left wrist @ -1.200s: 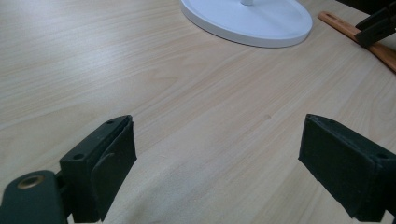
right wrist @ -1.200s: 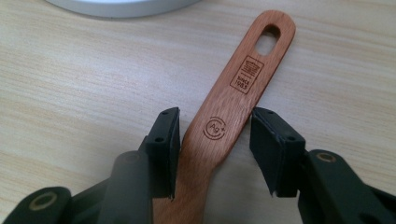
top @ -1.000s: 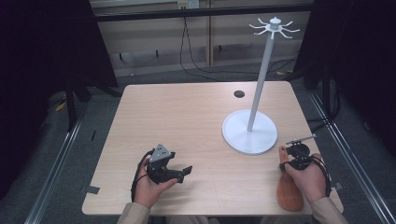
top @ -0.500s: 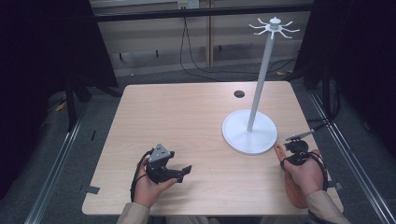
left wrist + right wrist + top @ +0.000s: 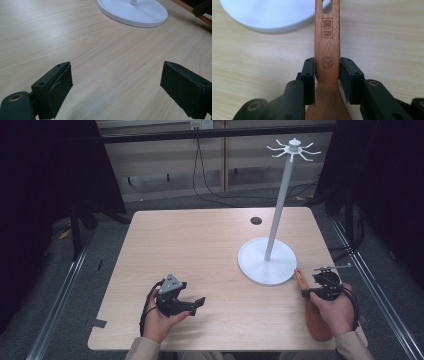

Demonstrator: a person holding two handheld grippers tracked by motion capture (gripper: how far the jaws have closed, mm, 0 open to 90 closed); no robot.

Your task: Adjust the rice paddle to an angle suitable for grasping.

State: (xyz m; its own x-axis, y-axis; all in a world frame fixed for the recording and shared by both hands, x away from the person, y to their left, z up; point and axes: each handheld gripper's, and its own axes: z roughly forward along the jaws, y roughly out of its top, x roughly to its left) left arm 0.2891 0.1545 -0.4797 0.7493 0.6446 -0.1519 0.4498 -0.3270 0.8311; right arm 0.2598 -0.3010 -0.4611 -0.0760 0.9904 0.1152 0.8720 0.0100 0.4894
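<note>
A: Right gripper [image 5: 327, 72] jaws have just been closing, now pinching the wooden spatula [image 5: 327, 45] by its handle neck; blade end sits under the right hand [image 5: 334, 312]

B: Axis?

A: Long axis runs from the hand toward the stand base [image 5: 267, 265], hanging hole leading, tip beside the base rim

B: Left?

A: Left gripper [image 5: 192, 304] spread wide, nothing between, resting on the table [image 5: 200, 240] well apart. Right side does the lift

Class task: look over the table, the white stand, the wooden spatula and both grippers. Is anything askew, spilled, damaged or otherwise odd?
Nothing stands out. The stand is upright on the table, and the spatula looks intact, gripped squarely by its handle in the right gripper. The left gripper is open over bare wood. No spills.
</note>
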